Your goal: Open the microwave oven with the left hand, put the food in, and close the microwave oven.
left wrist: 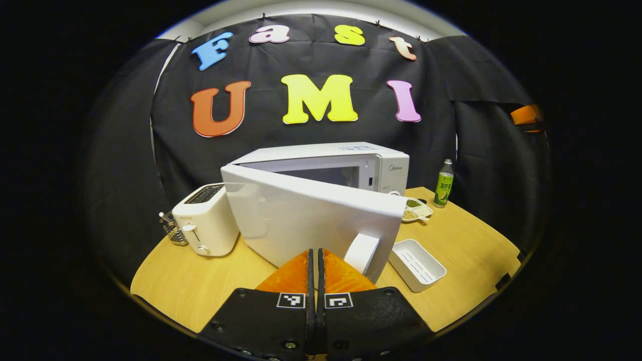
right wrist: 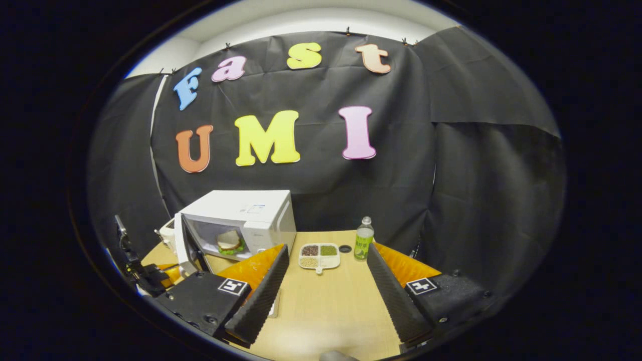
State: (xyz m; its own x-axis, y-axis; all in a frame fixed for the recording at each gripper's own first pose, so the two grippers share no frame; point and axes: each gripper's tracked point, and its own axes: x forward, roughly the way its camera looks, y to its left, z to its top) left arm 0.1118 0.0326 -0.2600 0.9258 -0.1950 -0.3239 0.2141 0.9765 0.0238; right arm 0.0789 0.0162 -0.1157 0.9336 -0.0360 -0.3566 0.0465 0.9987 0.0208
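Note:
The white microwave (left wrist: 351,165) stands at the back of the wooden table, its door (left wrist: 306,220) swung partly open toward me. My left gripper (left wrist: 316,251) is shut with nothing between its fingers; its tips sit close against the door's outer face, just left of the white handle (left wrist: 362,253). In the right gripper view the microwave (right wrist: 251,210) shows its cavity, with a sandwich (right wrist: 229,241) inside. My right gripper (right wrist: 327,250) is open and empty above the table, well right of the microwave. The left gripper (right wrist: 150,278) appears at the lower left by the door (right wrist: 188,245).
A white toaster (left wrist: 205,225) stands left of the microwave, with a small wire rack (left wrist: 171,230) beside it. An empty white tray (left wrist: 416,263) lies right of the door. A divided dish of grains (right wrist: 319,255), a dark lid (right wrist: 345,248) and a green bottle (right wrist: 363,239) sit further back.

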